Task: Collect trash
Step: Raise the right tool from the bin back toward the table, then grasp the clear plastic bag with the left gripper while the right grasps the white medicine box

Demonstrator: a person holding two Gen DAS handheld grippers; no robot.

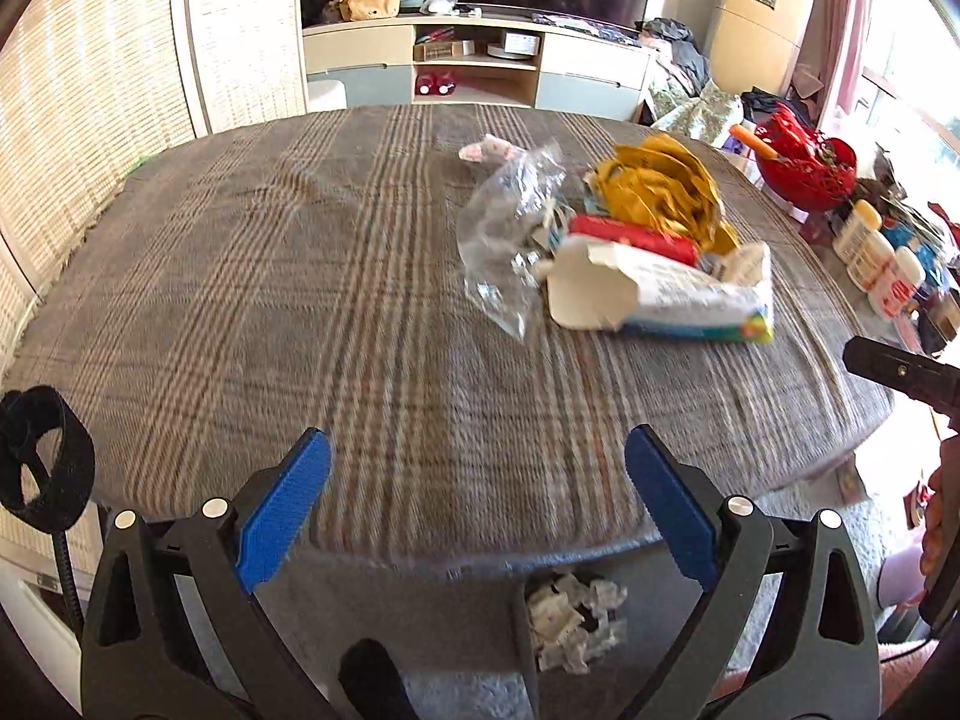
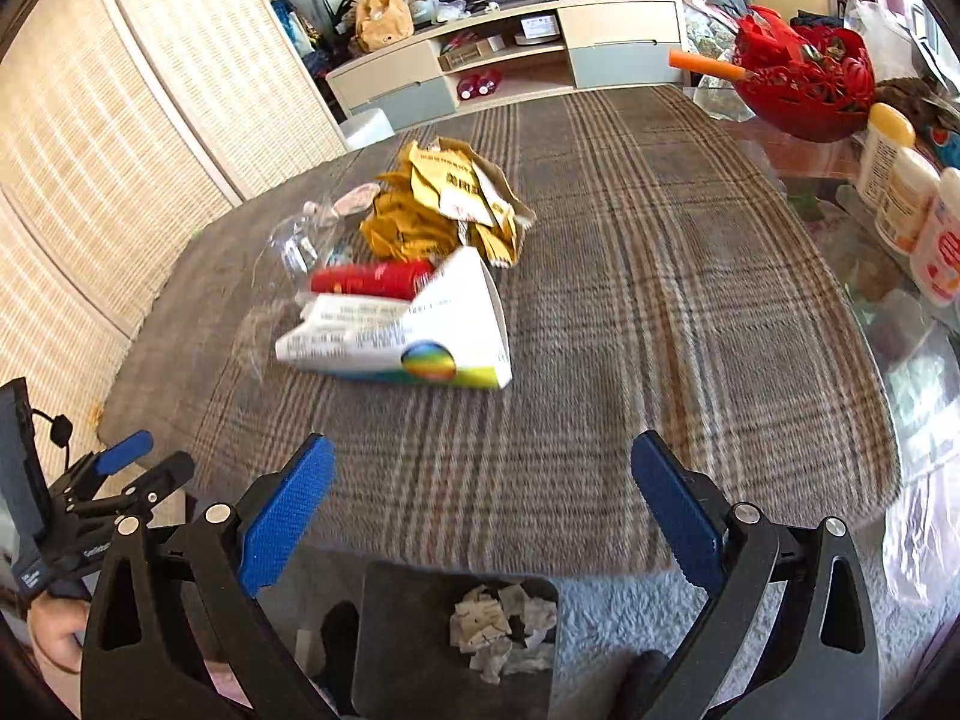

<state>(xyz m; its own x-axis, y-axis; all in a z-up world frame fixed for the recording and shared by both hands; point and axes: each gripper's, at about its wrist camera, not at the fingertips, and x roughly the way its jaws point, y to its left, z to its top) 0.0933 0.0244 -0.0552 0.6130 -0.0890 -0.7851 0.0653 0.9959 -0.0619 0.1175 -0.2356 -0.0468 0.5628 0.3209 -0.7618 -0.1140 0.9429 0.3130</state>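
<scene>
A pile of trash lies on the plaid-covered table: a torn white carton, a red wrapper, crumpled yellow packaging, a clear plastic bag and a small pink wrapper. My left gripper hangs open over the table's near edge, well short of the pile. My right gripper is open too, nothing between its blue pads. Below the edge stands a dark bin holding crumpled paper.
A red basket and several white bottles crowd the table's right side. A TV cabinet stands behind the table and woven screens on the left. The other gripper and a hand show at lower left.
</scene>
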